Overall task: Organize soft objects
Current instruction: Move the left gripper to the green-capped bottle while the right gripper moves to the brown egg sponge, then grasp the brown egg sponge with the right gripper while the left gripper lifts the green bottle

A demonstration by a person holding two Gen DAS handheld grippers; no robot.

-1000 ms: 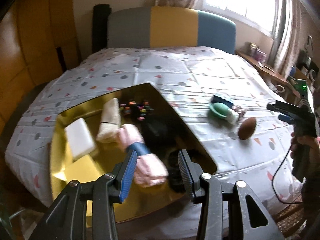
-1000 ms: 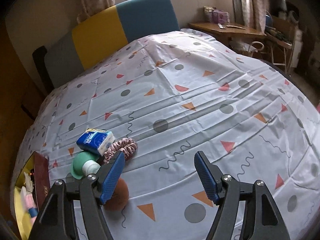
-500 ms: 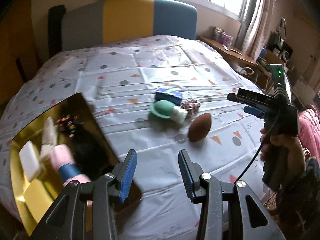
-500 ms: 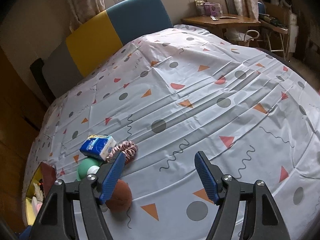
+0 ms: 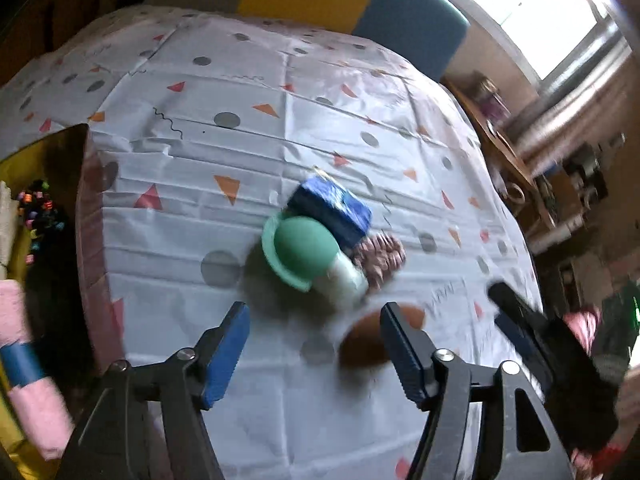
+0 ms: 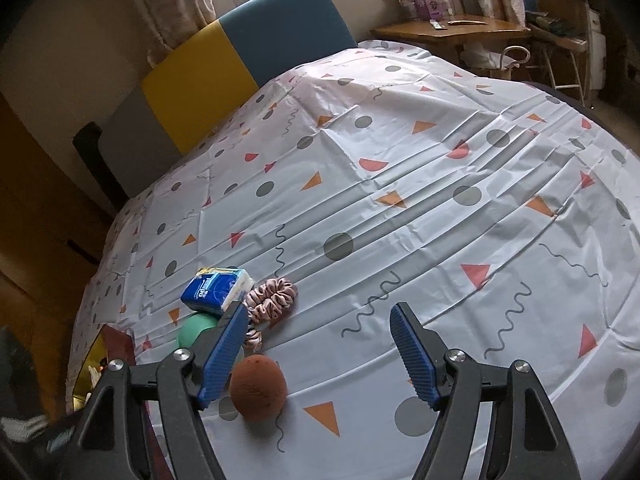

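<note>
Soft objects sit in a tight cluster on the patterned bedsheet (image 6: 400,184): green dome-shaped squishy toy (image 5: 304,250) with a pale stem, blue tissue pack (image 5: 330,208) touching its far side, pink satin scrunchie (image 6: 272,294) just right of the pack, brown football-shaped plush ball (image 6: 258,388) nearest the camera. Gold-lined box (image 5: 48,208) stands at the left edge of the bed and already holds a rolled pink towel with a blue band (image 5: 24,356), small multicoloured beads and some pale items.

Step in hand, judged: reach for the next item to box. Left gripper (image 5: 314,344) hangs above the sheet just near of the green toy; its jaws have just been opening, now wide, nothing between them. Left view is motion-blurred. Right gripper (image 6: 316,348) is also wide and empty, hovering over bare sheet right of the cluster, left finger overlapping the toy in view; contact cannot be told.

Next move likely calls for lowering the left jaws around the green toy's dome or the brown ball, then a gentle close, since both look squashy.

Textures:
- sheet is smooth, creased in fold lines
- ball is fuzzy
- scrunchie is glossy and ruffled
- tissue pack is crinkly plastic film
- toy is matte and rubbery
</note>
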